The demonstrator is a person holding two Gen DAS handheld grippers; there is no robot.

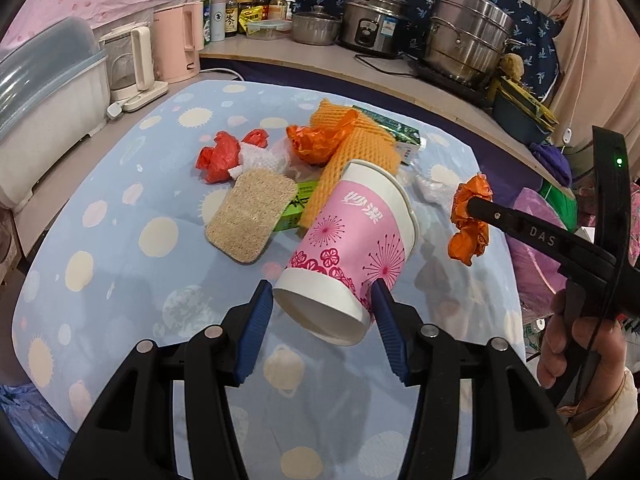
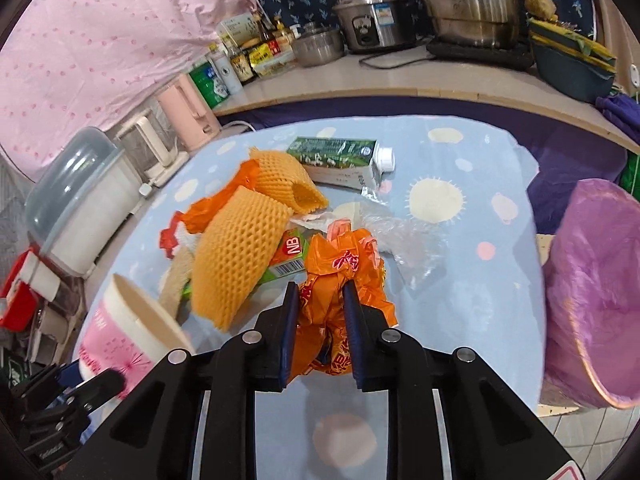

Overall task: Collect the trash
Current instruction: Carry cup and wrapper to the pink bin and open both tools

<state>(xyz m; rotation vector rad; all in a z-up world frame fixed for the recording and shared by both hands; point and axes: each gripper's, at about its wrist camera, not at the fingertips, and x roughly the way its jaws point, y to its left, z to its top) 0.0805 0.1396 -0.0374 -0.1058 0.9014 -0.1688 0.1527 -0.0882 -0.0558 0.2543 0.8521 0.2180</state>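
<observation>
Orange wrapper (image 2: 340, 276) clamped in right hand-held gripper (image 2: 322, 292); left hand-held gripper (image 1: 322, 292) grips pink cup (image 1: 348, 252).

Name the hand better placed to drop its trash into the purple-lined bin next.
Right. The right gripper is shut on the orange wrapper, and the purple-lined bin stands open beside it. The left gripper holds the pink cup farther off.

Your pink-and-white paper cup (image 1: 352, 256) hangs tilted between the left fingers (image 1: 256, 320), base toward you, off the tabletop (image 1: 120, 280). Your crumpled orange wrapper (image 2: 344, 276) is pinched in the right fingers (image 2: 290, 332). Farther off lies the heap — orange foam nets (image 2: 236, 256), red plastic bag (image 1: 216, 156), tan loofah pad (image 1: 248, 216), green carton (image 2: 340, 156) lying flat, clear film (image 2: 404, 232).
</observation>
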